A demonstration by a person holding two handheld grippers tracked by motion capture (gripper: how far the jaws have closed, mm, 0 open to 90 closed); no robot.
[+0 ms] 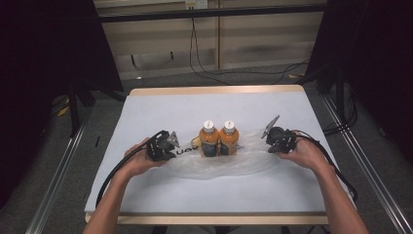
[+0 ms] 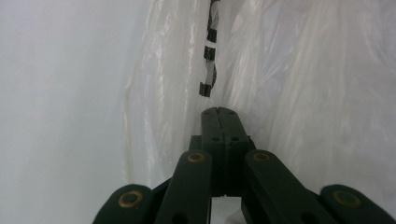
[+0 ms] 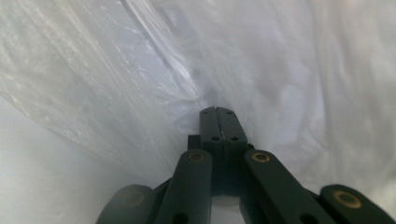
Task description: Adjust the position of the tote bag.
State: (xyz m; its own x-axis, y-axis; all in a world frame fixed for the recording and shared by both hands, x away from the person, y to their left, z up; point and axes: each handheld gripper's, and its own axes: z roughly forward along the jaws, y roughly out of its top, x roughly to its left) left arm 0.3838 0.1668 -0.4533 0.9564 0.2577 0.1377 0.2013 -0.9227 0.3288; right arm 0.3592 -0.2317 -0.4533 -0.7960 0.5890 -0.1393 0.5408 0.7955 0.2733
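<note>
Left gripper [image 1: 171,144] at the left edge of the clear plastic bag [image 1: 243,163], fingers [image 2: 219,122] pressed together, seemingly on a fold of film; right gripper [image 1: 271,139] at the right edge, fingers [image 3: 219,122] likewise pressed together at the plastic. Best done, probably, by lifting both edges evenly and slowly, so the bottles stay upright. Counted left to right: one bag spread mid-desk [image 1: 146,109], two orange bottles [image 1: 219,138] standing touching on it, two grippers.

Two orange bottles [image 1: 219,139] (upright) on plastic bag [image 1: 243,163]
</note>
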